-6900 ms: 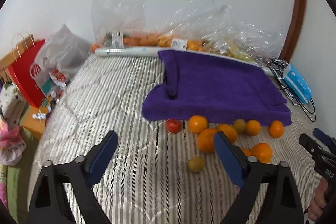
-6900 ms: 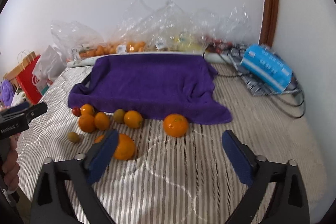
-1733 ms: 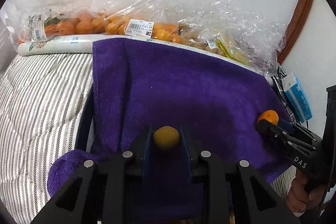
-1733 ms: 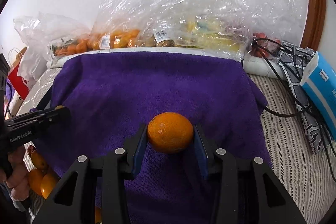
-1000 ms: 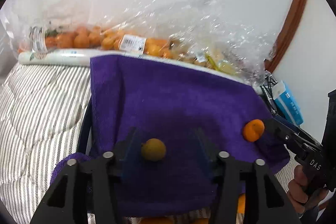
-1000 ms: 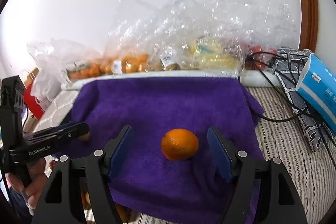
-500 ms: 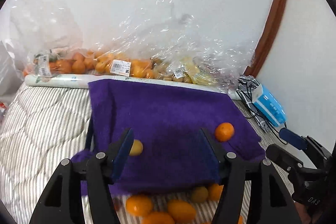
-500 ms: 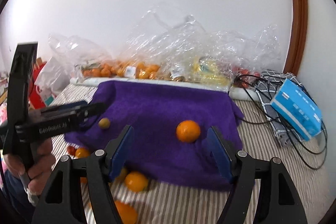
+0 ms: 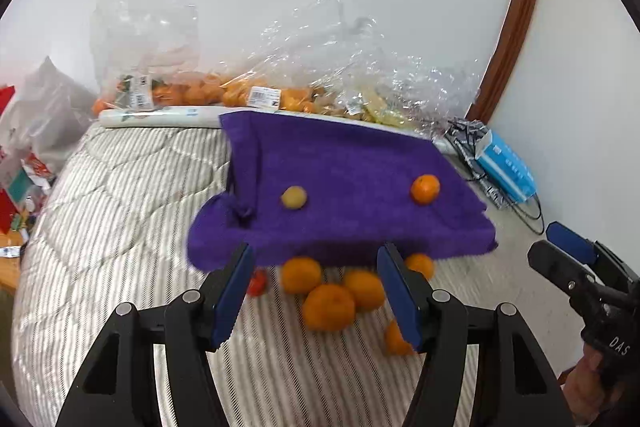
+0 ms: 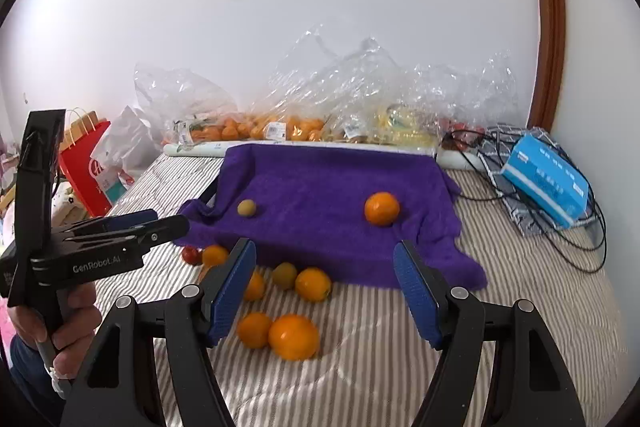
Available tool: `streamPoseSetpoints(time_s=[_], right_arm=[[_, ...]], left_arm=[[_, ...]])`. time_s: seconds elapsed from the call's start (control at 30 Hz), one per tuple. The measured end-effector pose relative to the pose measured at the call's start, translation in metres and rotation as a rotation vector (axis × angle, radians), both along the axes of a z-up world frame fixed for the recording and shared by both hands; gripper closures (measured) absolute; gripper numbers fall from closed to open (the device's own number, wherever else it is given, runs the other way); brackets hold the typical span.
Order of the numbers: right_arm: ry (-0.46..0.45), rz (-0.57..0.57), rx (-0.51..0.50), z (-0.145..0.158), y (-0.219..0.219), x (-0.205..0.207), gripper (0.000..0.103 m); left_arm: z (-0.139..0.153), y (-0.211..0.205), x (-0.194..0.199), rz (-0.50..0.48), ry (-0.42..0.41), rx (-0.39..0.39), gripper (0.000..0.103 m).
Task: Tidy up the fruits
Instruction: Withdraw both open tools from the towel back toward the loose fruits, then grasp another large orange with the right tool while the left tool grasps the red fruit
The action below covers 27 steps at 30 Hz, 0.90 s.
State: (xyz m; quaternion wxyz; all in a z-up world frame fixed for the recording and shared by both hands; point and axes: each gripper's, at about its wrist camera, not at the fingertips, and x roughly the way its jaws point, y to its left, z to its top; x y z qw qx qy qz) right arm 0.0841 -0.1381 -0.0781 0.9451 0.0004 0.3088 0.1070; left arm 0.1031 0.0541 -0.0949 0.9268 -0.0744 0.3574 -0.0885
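Observation:
A purple towel-covered tray (image 9: 340, 163) (image 10: 320, 183) sits on the striped bed. On it lie a small yellow fruit (image 9: 294, 197) (image 10: 246, 207) at the left and an orange (image 9: 425, 189) (image 10: 381, 208) at the right. Several loose oranges (image 9: 329, 306) (image 10: 294, 336), a green-yellow fruit (image 10: 284, 275) and a red tomato (image 10: 191, 254) lie on the bed in front of the tray. My left gripper (image 9: 316, 291) is open and empty, held back above the loose fruit. My right gripper (image 10: 325, 291) is open and empty too.
Clear plastic bags of oranges (image 10: 256, 127) and other produce line the wall behind the tray. A blue tissue pack (image 10: 546, 179) and black cables (image 10: 560, 227) lie at the right. Red and white shopping bags (image 10: 90, 163) stand at the left bed edge.
Both grippers let go of their fruit on the purple towel, opened, and pulled back and up. The loose fruit in front of the tray came into view.

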Motion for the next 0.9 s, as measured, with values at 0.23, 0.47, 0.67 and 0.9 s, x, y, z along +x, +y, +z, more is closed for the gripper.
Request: streamPoseSetpoints(time_s=[0.23,0.47,0.67,0.9], right_arm=[[-0.010,0.003,0.005,-0.004,0.006,-0.018,0.032],[-0.006,0.000,0.022,-0.006,0.008,-0.026,0.032],[0.003,-0.003,0.020,-0.010,0.010,-0.026,0.032],[0.034,-0.010,0.022,-0.021,0.011,-0.019,0.032]], left_arm=[[-0.004,0.011,-0.017,0.016,0.016,0.021,0.041],[-0.007,0.022,-0.024,0.030,0.031,0.007,0.041],[-0.012,0.026,-0.025,0.032,0.044,0.009,0.041],[-0.024,0.033,-0.020,0.044,0.071,0.002,0.041]])
